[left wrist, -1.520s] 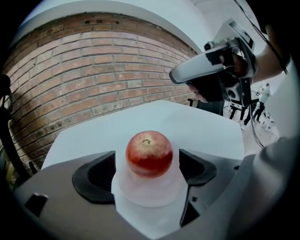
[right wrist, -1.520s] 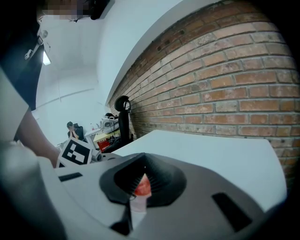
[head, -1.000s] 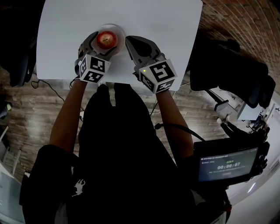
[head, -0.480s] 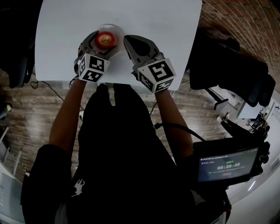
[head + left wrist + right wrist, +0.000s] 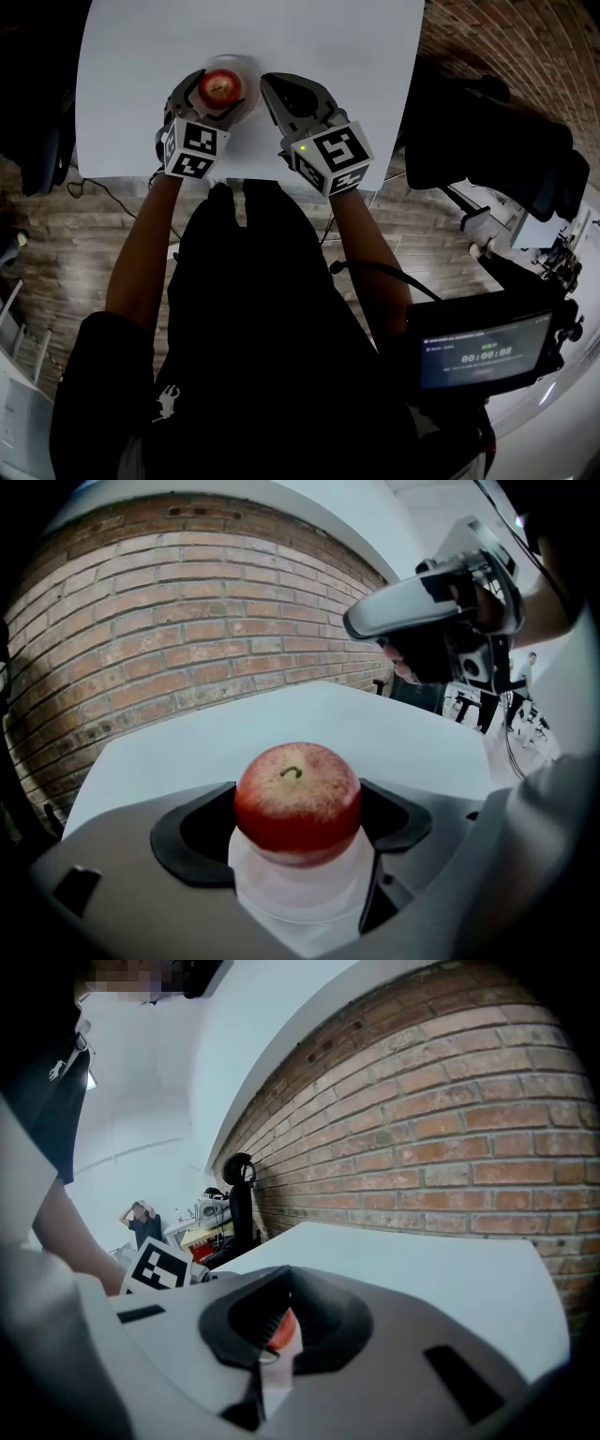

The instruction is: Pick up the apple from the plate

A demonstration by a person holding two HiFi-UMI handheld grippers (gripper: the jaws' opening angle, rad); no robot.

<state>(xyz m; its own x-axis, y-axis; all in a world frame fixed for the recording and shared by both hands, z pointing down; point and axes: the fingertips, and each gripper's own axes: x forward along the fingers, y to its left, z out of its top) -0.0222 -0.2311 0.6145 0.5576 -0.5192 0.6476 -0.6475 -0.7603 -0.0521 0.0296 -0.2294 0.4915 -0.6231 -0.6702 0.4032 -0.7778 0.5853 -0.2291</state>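
A red apple sits between the two fingers of my left gripper, which is shut on it. The left gripper view has the apple pressed by the black pads on both sides, right over the small white plate. From the head view the plate's rim shows just beyond the apple, on the white table. My right gripper hovers shut just right of the plate, holding nothing. Through its narrow slit a sliver of the apple shows.
The table's near edge runs just under both grippers. A black chair stands at the right of the table, with a screen lower right. A brick wall lies beyond the table. A person stands far off.
Both grippers have shifted slightly left and farther onto the table. The apple went with the left gripper and now sits left of the plate's middle.
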